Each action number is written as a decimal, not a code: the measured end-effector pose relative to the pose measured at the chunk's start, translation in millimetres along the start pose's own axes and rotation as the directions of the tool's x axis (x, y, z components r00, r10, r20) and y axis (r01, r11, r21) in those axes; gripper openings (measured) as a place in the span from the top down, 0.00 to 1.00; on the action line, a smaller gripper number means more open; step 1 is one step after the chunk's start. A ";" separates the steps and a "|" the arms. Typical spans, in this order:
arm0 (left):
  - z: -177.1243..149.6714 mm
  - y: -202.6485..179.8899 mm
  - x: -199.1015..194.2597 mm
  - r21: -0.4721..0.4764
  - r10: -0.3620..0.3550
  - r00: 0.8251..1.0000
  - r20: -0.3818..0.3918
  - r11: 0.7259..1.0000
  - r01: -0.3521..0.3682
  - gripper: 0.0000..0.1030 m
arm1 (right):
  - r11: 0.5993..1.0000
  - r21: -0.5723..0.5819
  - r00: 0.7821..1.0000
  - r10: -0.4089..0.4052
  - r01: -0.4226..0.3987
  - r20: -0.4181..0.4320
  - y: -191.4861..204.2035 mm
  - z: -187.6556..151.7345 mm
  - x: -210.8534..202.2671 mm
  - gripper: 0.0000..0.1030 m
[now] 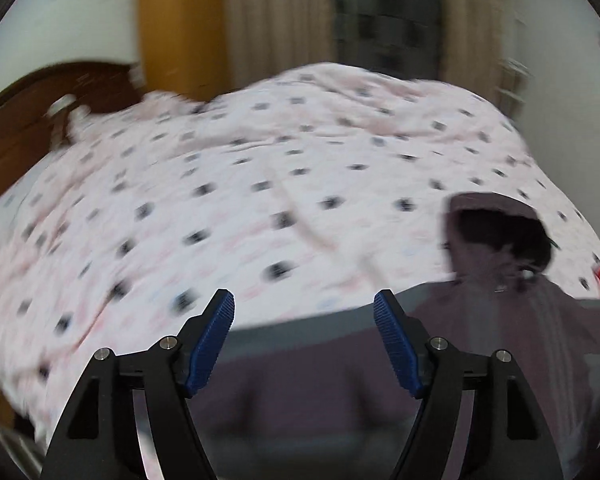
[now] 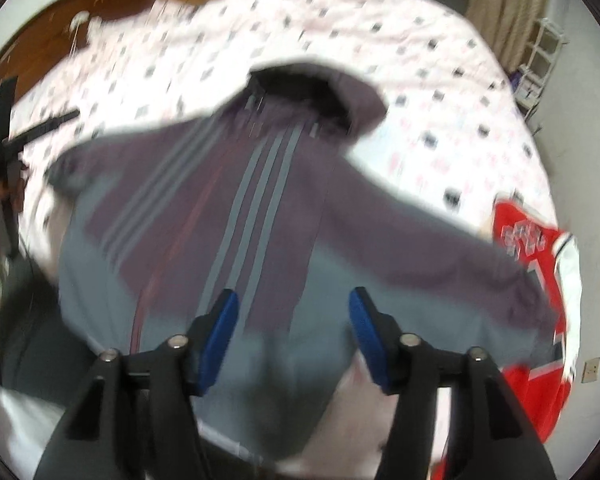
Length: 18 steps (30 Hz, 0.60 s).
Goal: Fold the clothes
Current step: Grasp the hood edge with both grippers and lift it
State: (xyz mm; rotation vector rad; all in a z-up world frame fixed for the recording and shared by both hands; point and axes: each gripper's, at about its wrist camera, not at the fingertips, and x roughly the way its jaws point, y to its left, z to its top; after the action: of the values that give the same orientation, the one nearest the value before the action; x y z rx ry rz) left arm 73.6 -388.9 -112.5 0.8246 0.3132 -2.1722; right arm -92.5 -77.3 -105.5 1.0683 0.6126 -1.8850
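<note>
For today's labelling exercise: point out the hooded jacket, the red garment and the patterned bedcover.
hooded jacket (image 2: 260, 208): right wrist view, on its striped chest.
red garment (image 2: 528, 236): right wrist view, on its printed red panel.
patterned bedcover (image 1: 220, 168): left wrist view, on its bare pink middle.

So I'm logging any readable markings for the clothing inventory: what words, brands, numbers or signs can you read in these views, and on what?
None can be read.
Red garment: white printed characters, too blurred to read.
Purple and grey hooded jacket: only grey stripes, no text visible.
Pink bedcover: dark square motifs, blurred, no lettering made out.
</note>
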 end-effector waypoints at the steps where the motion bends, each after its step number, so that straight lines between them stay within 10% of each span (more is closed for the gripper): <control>1: 9.7 -17.3 8.5 0.043 -0.023 1.000 -0.003 0.999 0.023 0.34 | 1.000 0.008 1.000 -0.008 0.008 0.021 -1.9 12.8 4.6 0.40; 18: 71.5 -169.5 145.4 0.436 -0.119 0.986 -0.116 0.886 0.158 0.34 | 0.953 0.300 0.996 -0.064 0.043 0.059 -57.5 117.8 145.7 0.40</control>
State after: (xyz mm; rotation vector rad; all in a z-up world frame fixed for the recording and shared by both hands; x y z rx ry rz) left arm -156.0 -393.4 -159.5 1.1812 -0.0975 -2.3861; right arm -231.6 -199.4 -170.1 1.1806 0.3250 -2.0987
